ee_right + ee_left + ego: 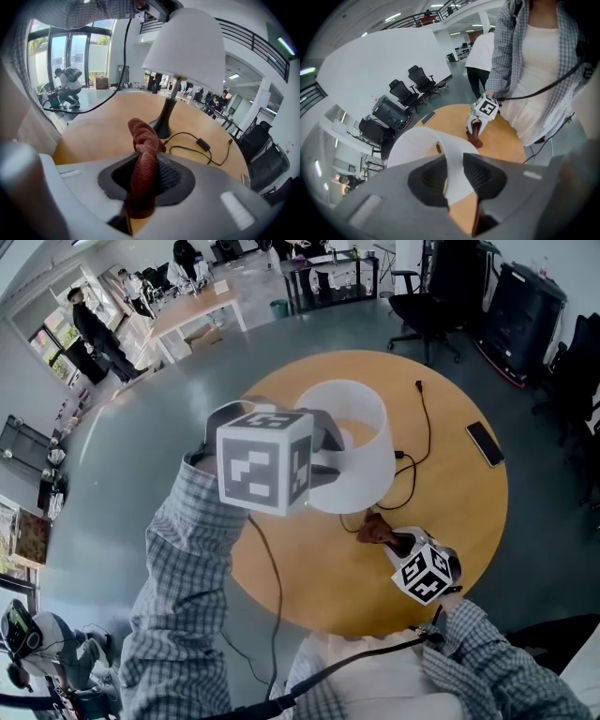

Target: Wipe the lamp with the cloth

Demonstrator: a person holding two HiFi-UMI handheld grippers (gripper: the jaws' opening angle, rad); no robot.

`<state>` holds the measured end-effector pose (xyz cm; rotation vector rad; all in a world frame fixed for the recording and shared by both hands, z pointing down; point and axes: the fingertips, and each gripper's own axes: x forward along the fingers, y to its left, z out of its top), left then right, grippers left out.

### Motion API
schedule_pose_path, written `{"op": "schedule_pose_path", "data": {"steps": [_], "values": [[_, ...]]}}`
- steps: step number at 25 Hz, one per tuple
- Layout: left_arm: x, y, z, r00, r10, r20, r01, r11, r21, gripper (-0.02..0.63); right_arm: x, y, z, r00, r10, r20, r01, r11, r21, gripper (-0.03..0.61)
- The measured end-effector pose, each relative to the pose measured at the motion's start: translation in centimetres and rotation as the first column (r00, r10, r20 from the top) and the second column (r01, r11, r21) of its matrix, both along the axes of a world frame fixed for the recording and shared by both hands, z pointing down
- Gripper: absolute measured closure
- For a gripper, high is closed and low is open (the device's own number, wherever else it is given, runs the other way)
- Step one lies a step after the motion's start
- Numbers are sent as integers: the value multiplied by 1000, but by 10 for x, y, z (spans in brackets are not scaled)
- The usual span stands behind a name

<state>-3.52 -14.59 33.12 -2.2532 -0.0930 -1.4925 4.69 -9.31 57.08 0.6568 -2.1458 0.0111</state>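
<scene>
Now: lamp (185,47) stands upright on the round wooden counter (450,512), with a white shade (361,442) on a dark stem and base. Left claw (454,180) is closed on the shade's top rim, 1 jaw inside the shade and 1 outside, the thin white wall pinched between the 2 pads. Right claw (145,183) is clamped on the cloth (143,159) (rust-brown, bunched), which sticks out past the jaw tips in a twisted lump. In the head view that claw sits low over the counter on the near side of the lamp. The cloth is close to the shade's lower edge but apart from it; whether it touches the wood I cannot tell. A black cable (424,427) with an inline switch loops across the counter from the base. A dark phone (485,442) lies flat toward the counter's right edge, well apart from the lamp.
</scene>
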Motion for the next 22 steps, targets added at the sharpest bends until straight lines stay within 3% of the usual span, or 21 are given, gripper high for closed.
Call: {"op": "schedule_pose_path", "data": {"steps": [5,8,14,17,22], "values": [[0,-3,-4,1000,-8,-7,8,1000,19,506,-12,35,53,993,-79,-89,67,989,-134,492],[0,-5,-4,1000,-15,-16,16,999,36,498,-21,42,68,994,-68,-83,51,979,-196,485],[3,-5,-3,998,-34,-44,36,998,44,484,-30,56,76,991,-116,-62,94,954,-283,311],[5,-7,-3,994,-58,-90,61,998,28,425,-34,58,78,993,-109,-44,90,948,-305,218],[13,-6,-8,969,-103,-223,109,994,15,329,-29,57,75,995,-89,-34,75,951,-300,195]]}}
